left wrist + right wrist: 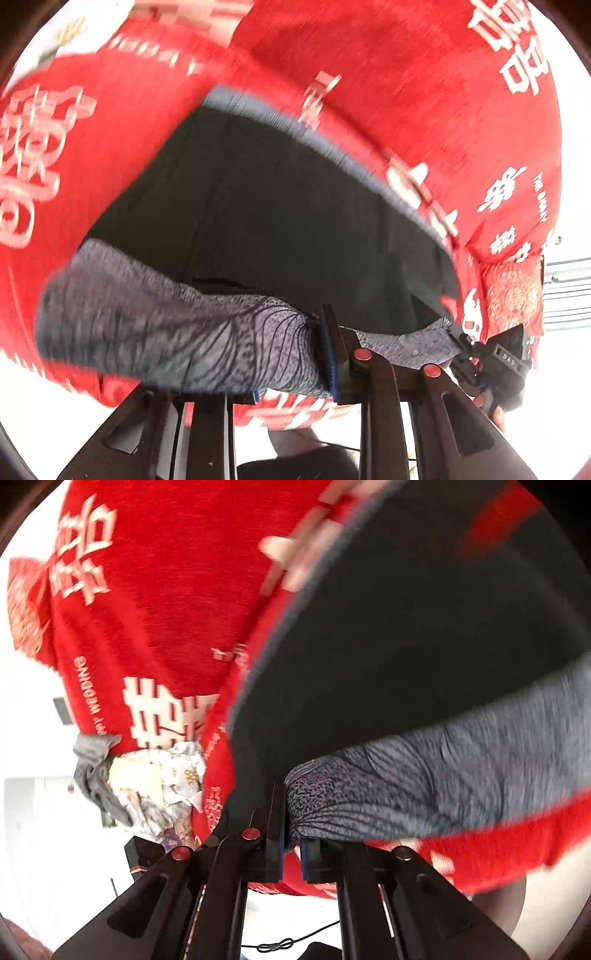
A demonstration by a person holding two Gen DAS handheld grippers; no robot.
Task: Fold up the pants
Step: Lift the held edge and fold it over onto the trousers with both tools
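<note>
Dark pants (266,206) lie on a red cloth (406,66) printed with white characters. Their grey elastic waistband (177,325) is lifted off the cloth and stretched between both grippers. My left gripper (332,354) is shut on the waistband near its middle. In the right wrist view the pants (406,635) fill the right half, and my right gripper (291,834) is shut on the waistband's end (388,790). The right gripper (480,365) also shows at the right of the left wrist view, holding the same band. The pant legs run away out of sight.
A heap of crumpled clothes (155,786), grey and printed, lies at the left edge of the red cloth (166,609). A red patterned pouch (513,299) sits at the cloth's right edge. White floor surrounds the cloth.
</note>
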